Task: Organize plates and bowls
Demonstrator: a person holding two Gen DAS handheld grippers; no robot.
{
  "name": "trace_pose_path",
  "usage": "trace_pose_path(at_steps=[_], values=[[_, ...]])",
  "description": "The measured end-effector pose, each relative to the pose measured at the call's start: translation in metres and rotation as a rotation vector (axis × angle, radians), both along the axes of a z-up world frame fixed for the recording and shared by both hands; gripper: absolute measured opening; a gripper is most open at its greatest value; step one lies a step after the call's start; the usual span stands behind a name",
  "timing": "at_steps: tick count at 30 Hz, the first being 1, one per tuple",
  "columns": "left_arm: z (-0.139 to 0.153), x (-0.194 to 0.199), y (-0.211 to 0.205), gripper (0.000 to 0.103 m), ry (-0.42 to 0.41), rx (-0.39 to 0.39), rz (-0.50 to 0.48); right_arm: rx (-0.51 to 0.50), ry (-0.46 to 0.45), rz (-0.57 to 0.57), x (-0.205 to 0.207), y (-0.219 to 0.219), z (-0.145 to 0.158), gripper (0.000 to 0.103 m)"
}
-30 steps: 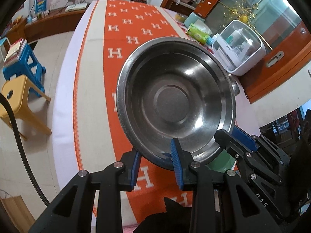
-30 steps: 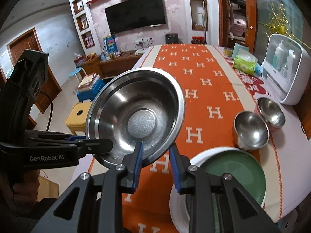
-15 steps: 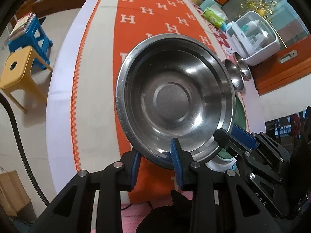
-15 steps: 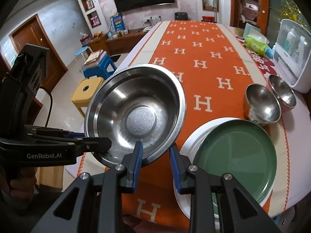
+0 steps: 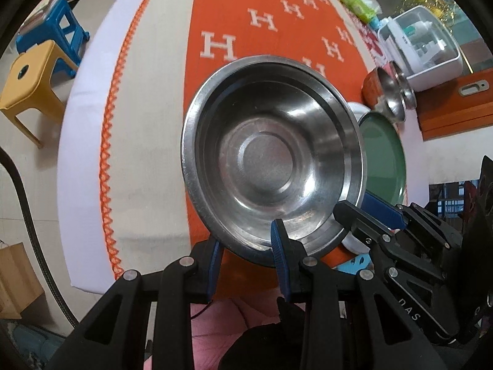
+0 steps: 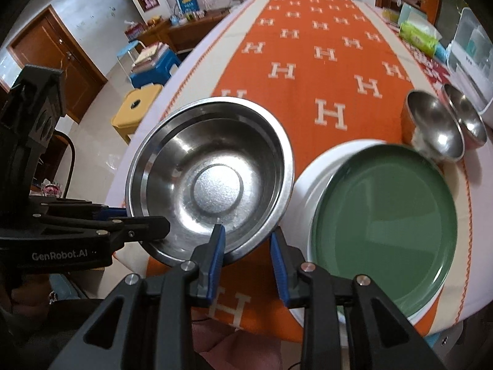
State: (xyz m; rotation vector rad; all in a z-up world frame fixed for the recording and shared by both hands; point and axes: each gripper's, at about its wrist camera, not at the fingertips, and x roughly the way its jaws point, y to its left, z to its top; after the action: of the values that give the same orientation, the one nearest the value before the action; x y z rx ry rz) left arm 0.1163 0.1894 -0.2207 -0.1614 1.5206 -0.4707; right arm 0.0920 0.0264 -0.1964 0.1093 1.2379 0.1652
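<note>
Left wrist view
- Steel bowl: it is filling the middle of the view, tilted, hollow facing the camera, over the near end of the orange H-patterned runner.
- Left gripper: its blue pads are clenching the near rim of the bowl, one pad inside the hollow and one under the outer wall.
- Right gripper: it is reaching in from the lower right and meeting the bowl's rim on that side; from this angle I cannot tell how firmly it is biting.
- Green plate: it is lying on a white plate, just behind the bowl's right edge.
- Two small steel bowls: they are sitting side by side beyond the plates, near a white storage box.
- Stools: a yellow stool and a blue stool are standing on the floor at the left.

Right wrist view
- Steel bowl: it is sitting left of the green plate, their edges almost meeting.
- Right gripper: its jaws are opening; the left pad is lying against the inside of the near rim, the right pad is standing clear of the outer wall, with the rim between them.
- Left gripper: it is coming in from the left and gripping the bowl's left rim.
- Small steel bowls: they are resting at the far right, touching each other.
</note>
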Motion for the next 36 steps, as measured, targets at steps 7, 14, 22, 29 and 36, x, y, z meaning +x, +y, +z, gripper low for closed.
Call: trace_pose_path(at_steps=[7,14,22,29,36], values=[[-0.013,0.003,-0.006,0.03,0.022,-0.002,-0.075,-0.017,0.055,-0.036,0.0,-0.001,-0.012,0.031],[-0.009,0.006,-0.009,0.039,0.012,0.011,-0.157,-0.048,0.061,-0.012,-0.001,0.001,-0.009,0.031],[0.014,0.009,-0.003,0.064,-0.055,0.043,-0.185,-0.05,0.039,0.076,-0.002,-0.002,0.007,0.041],[0.052,0.005,-0.004,0.075,-0.176,0.07,-0.17,-0.039,0.004,0.171,-0.006,-0.013,0.021,0.045],[0.093,-0.001,-0.041,0.076,-0.294,0.083,-0.079,-0.016,-0.083,0.22,-0.003,-0.053,0.044,0.046]])
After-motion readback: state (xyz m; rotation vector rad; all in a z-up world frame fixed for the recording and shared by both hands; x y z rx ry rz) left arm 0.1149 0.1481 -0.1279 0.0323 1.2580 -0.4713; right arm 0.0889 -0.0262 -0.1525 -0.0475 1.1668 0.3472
